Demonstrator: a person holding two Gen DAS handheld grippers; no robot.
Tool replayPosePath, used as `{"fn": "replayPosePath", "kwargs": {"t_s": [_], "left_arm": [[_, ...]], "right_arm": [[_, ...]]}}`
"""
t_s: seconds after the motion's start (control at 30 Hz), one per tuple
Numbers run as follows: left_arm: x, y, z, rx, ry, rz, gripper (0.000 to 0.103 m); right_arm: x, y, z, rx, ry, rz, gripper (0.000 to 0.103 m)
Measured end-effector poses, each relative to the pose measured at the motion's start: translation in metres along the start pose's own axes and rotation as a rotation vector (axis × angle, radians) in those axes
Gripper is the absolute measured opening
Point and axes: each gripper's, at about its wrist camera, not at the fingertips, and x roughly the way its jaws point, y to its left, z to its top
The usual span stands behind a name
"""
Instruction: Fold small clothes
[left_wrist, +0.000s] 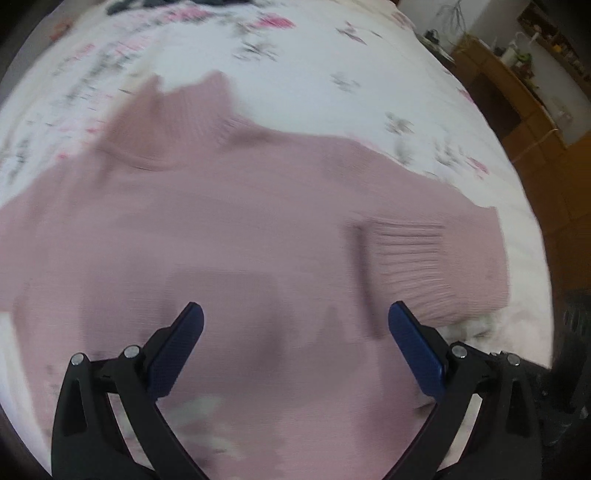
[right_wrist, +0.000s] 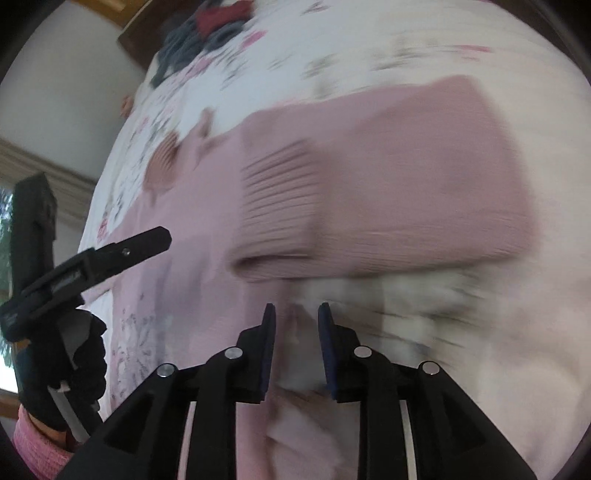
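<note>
Pink knit sweater (left_wrist: 229, 229) lies flat on floral bedspread (left_wrist: 332, 74), turtleneck collar away from left gripper (left_wrist: 295, 314), one sleeve already folded across body, ribbed cuff (left_wrist: 417, 266) on top. Looks soft, limp, light, stretchy; likely sags when lifted. Best hold: hem corners or shoulder edge, pinching both layers. Left gripper jaws spread wide above sweater; right gripper (right_wrist: 295, 310) jaws narrowly parted, gripping nothing.

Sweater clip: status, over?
Left tool open, empty, over sweater. Right tool part open, empty. Sweater flat on bedspread, one sleeve folded in. Nothing in the way.
</note>
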Motion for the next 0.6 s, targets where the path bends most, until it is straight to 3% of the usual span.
{"fn": "replayPosePath", "kwargs": {"t_s": [0.07, 0.13, 0.27, 0.33, 0.37, 0.4, 0.43, 0.6], "left_arm": [[0.011, -0.012, 0.003, -0.002, 0.026, -0.036, 0.093], [0.024, -0.025, 0.006, -0.002, 0.061, -0.074, 0.080], [0.054, -0.038, 0.010, -0.045, 0.159, -0.125, 0.067], [0.065, -0.040, 0.010, -0.085, 0.192, -0.169, 0.037], [0.068, -0.041, 0.009, -0.108, 0.203, -0.206, 0.032], [0.067, -0.042, 0.009, -0.113, 0.198, -0.204, 0.028], [0.064, -0.044, 0.008, -0.103, 0.181, -0.195, 0.016], [0.035, -0.043, 0.006, -0.092, 0.060, -0.224, 0.011]], "right_arm": [[-0.017, -0.020, -0.006, 0.035, -0.034, -0.020, 0.025], [-0.028, -0.032, -0.006, 0.060, -0.056, -0.026, 0.025], [-0.045, -0.049, -0.010, 0.083, -0.092, -0.043, 0.025], [-0.051, -0.052, -0.011, 0.080, -0.102, -0.050, 0.027], [-0.052, -0.053, -0.012, 0.075, -0.106, -0.066, 0.030], [-0.052, -0.052, -0.012, 0.073, -0.106, -0.078, 0.030], [-0.050, -0.051, -0.012, 0.073, -0.104, -0.083, 0.030], [-0.047, -0.054, -0.011, 0.100, -0.106, -0.086, 0.030]]}}
